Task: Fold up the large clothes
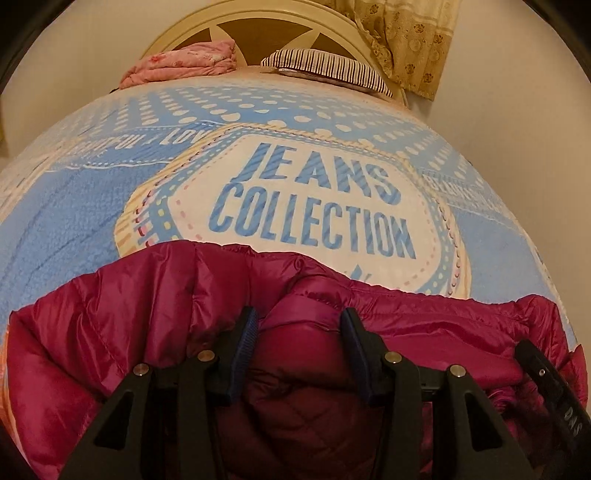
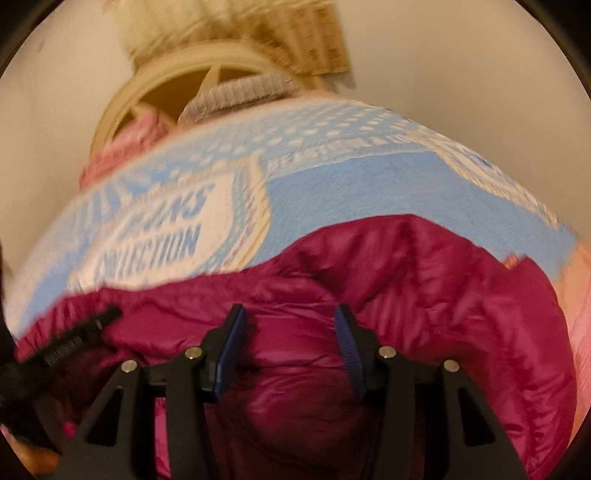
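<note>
Left gripper (image 1: 299, 325) jaws apart, straddling bunched fold of magenta puffer jacket (image 1: 155, 302). Right gripper (image 2: 290, 321) likewise spread over jacket. Jacket lies on blue printed blanket (image 1: 74, 206); pillows by headboard (image 1: 207, 22).

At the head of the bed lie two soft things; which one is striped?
The striped pillow on the right; the pink folded blanket beside it carries a floral print.

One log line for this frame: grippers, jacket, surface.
left gripper: open, over jacket | right gripper: open, over jacket | jacket: magenta, puffy, bunched on blue blanket | fold: not finished
</note>
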